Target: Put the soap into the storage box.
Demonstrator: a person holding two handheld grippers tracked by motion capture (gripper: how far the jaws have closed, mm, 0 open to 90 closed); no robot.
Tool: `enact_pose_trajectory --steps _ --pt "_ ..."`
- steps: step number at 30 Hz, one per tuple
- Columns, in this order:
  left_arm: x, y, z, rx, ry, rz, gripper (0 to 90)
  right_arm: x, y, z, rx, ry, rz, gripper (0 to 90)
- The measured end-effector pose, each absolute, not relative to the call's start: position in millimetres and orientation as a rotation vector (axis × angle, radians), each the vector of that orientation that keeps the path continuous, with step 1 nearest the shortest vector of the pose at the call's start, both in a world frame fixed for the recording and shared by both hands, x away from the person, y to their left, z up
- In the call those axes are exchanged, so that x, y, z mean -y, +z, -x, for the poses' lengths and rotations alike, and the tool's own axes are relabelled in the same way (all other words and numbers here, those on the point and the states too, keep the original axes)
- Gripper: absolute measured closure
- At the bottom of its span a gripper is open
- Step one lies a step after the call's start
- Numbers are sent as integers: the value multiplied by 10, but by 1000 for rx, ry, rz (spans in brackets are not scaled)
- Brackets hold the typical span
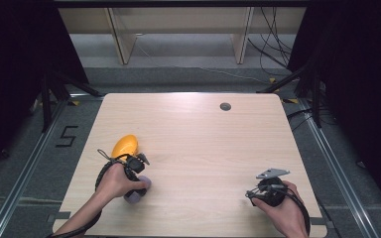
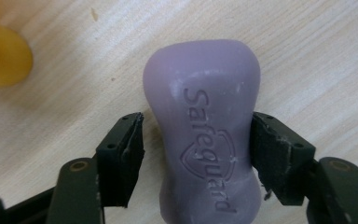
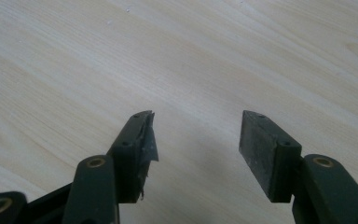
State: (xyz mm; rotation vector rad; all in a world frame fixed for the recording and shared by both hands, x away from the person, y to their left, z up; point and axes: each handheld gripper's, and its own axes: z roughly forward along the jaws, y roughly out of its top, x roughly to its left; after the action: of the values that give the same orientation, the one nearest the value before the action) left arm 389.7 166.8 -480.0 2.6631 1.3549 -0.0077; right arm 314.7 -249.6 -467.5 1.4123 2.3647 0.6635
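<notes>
The wooden table [image 1: 198, 134] is bare around your work, so a knocked object has room to slide. Your left gripper [image 2: 198, 140] straddles the purple Safeguard soap bar [image 2: 205, 135], which lies flat near the table's left front, just beside the orange mango-shaped object [image 1: 124, 146]. The jaws are spread: the right-hand pad in the left gripper view looks to be touching or nearly touching the bar's waist, while a gap shows between the left-hand pad and the bar. Nothing is gripped yet.

If you close from here, one pad will likely meet the soap first and push it sideways before the other arrives (smooth soap skids easily on wood), and it could swivel out or bump the orange object. The bar's narrow waist helps, but its rounded flanks may let it squirt forward under a hard squeeze. Centre yourself, then close gently.

Your right gripper [image 3: 196, 140] hangs released over bare wood at the right front, jaws wide apart, holding nothing.
</notes>
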Motion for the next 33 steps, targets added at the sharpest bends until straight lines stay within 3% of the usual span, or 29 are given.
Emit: enact_pose_trajectory --steps 8,33 --pt "-1667 -4811 -3885 -1341 -15 -2709 479 2496 -4677 -3147 -2366 660 -1405 450" --pt "-1811 -4484 -3832 -1248 70 -2633 490 2495 -4675 -3145 -2366 660 -1401 450"
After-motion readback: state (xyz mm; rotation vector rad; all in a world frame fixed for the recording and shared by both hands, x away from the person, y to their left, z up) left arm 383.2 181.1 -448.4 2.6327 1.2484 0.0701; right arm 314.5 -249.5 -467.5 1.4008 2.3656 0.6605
